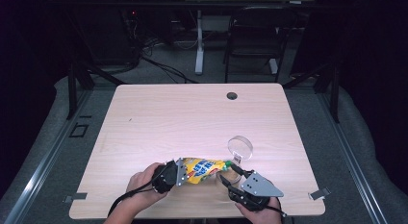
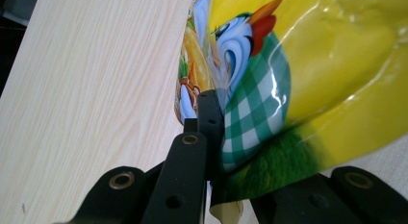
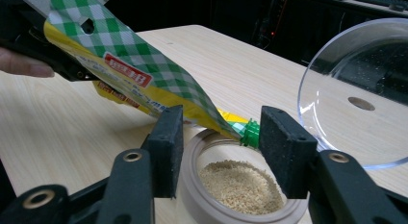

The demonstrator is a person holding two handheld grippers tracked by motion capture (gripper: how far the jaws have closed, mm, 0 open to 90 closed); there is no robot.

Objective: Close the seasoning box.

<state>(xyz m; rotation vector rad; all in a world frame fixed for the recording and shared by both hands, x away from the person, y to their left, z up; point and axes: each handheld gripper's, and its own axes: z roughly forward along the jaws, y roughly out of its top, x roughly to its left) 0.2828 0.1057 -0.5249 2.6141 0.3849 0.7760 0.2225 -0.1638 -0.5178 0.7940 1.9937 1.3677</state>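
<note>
A yellow snack bag (image 1: 204, 168) with green check and a cartoon bird (image 2: 312, 65) hangs tilted over the table's front. My left gripper (image 1: 179, 173) (image 2: 214, 128) is shut on its upper end. The bag (image 3: 144, 75) slopes down to a green spout (image 3: 250, 132) above a round beige jar (image 3: 192, 195) holding fine tan grains (image 3: 240, 185). My right gripper (image 3: 222, 147) (image 1: 230, 178) is open, with its jaws on either side of the jar's near rim. A clear round lid (image 1: 239, 148) (image 3: 356, 94) stands tilted just behind the jar.
The light wooden table (image 1: 168, 118) has a cable hole (image 1: 232, 95) near its far edge. A black chair (image 1: 255, 36) and a desk leg stand on the floor beyond it. A person's hands hold both grippers at the front edge.
</note>
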